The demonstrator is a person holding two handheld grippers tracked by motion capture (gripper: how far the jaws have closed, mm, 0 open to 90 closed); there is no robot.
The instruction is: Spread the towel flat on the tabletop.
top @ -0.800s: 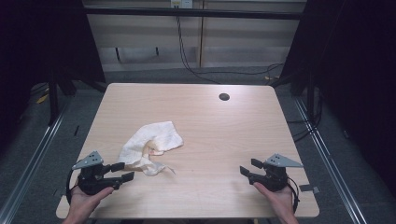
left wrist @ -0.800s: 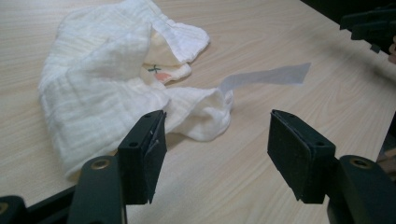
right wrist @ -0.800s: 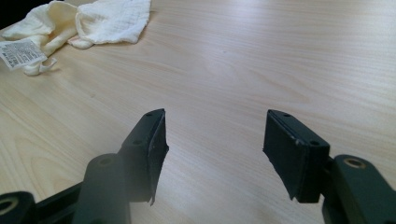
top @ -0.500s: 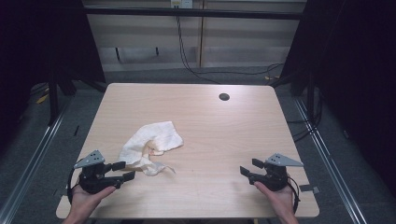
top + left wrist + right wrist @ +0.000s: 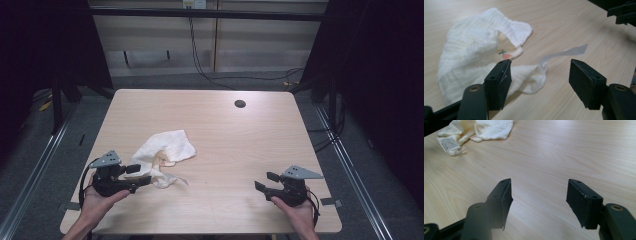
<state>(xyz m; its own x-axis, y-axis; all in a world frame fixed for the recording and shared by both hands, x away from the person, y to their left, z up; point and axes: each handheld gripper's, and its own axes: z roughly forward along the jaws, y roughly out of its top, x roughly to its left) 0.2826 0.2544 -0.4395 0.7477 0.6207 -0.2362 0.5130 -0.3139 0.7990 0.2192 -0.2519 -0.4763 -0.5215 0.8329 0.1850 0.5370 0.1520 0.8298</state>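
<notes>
From the high view, the cloth (image 5: 162, 152) lies crumpled on the left half of the desk (image 5: 240, 145), and your left tool (image 5: 136, 176) sits right at its near edge with the jaws spread and nothing between them. Your right tool (image 5: 266, 182) rests well apart at the near right, also wide open and empty. The likely step is a first pinch on the cloth, so let the left tool lead.

In the left gripper view, the cloth (image 5: 476, 55) spreads ahead and to the left, and its near fold lies by the left jaw while the right jaw stands over bare desk. A thin tag (image 5: 566, 53) trails off to the right. Slide the tool a little left so both jaws straddle the fold, go low to the desk, and take a single layer at an edge rather than the bunched middle. Avoid the tag; it would probably slip.

In the right gripper view, the cloth (image 5: 477, 130) lies far off at the upper left, with its label (image 5: 447, 143) showing. Bring this tool across only once the left has a firm hold, then aim for a free corner.
</notes>
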